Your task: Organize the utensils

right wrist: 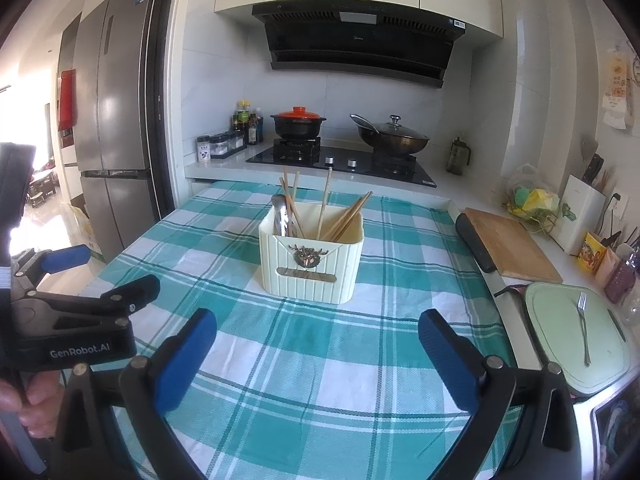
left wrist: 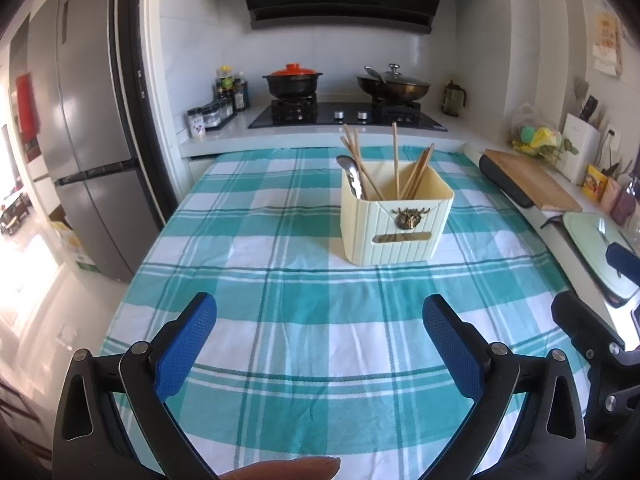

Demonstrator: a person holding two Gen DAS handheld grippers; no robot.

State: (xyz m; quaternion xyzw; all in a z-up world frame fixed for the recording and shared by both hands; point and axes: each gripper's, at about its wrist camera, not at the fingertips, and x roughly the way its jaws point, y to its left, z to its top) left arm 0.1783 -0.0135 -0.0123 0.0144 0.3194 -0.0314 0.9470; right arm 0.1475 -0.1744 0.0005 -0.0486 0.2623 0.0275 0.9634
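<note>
Left gripper (left wrist: 320, 344) and right gripper (right wrist: 318, 350) near, both spread, empty. Cream ribbed utensil holder (right wrist: 311, 258) mid-tablecloth (right wrist: 280, 380); chopsticks (right wrist: 347, 216) and spoon (right wrist: 280, 208) upright, leaning. Fork (right wrist: 583, 328) right, tines far.

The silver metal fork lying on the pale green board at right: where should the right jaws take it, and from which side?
Grip the silver metal fork mid-handle, coming straight down from above with jaws across its width. It lies flat on the pale green board, tines pointing away, so only the thin sides offer purchase. The right gripper is already open.
</note>
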